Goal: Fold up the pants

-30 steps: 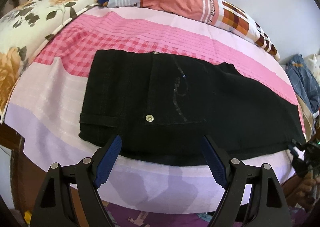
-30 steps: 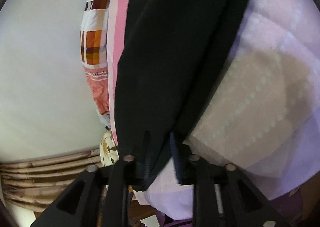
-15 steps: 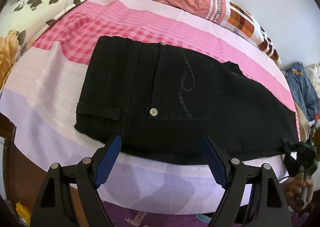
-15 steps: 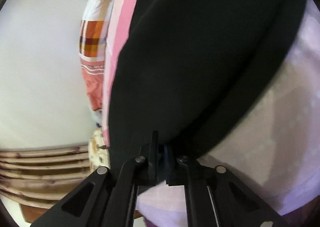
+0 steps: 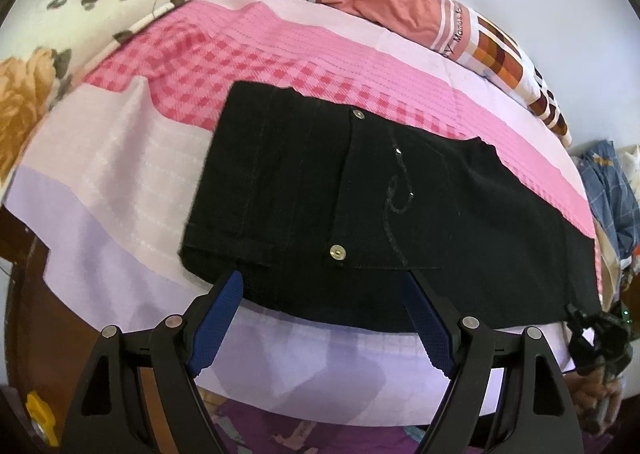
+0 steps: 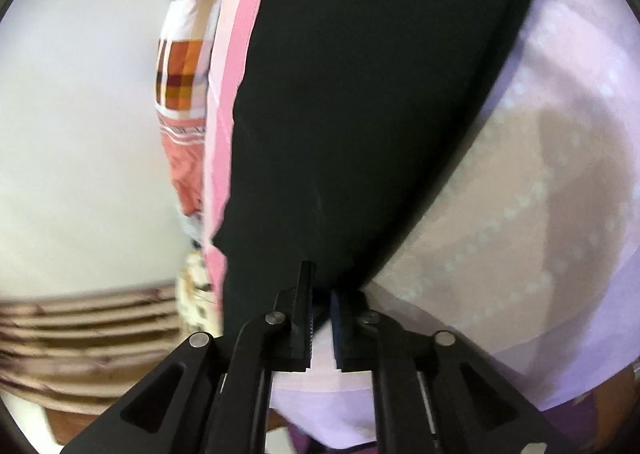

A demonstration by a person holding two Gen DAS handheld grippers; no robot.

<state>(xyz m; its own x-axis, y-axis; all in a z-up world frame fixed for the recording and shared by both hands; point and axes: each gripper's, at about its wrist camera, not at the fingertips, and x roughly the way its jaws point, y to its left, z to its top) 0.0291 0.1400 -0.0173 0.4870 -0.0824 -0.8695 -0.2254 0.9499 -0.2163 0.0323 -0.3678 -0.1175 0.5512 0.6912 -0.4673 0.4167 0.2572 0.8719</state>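
Since the earlier frames the right gripper (image 6: pixel 320 318) has pinched in on the hem of the black pants (image 5: pixel 400 206), and its jaws have just been easing apart a little. They now stand nearly together with the black cloth caught between the pads at the tips. In the left wrist view this gripper shows at the bed's near right corner, on the leg end of the pants, with a hand below it. The left gripper (image 5: pixel 322 318) has barely shifted; its blue pads (image 5: pixel 218 318) stand wide apart and hold nothing, hanging above the near edge of the bed, just short of the waist end of the pants. The pants lie flat across the pink and lilac bedsheet (image 5: pixel 120 190), waistband toward the left, back pocket up. A floral pillow (image 5: pixel 60 34) sits at the far left corner, and an orange checked bolster (image 5: pixel 420 18) runs along the far edge.
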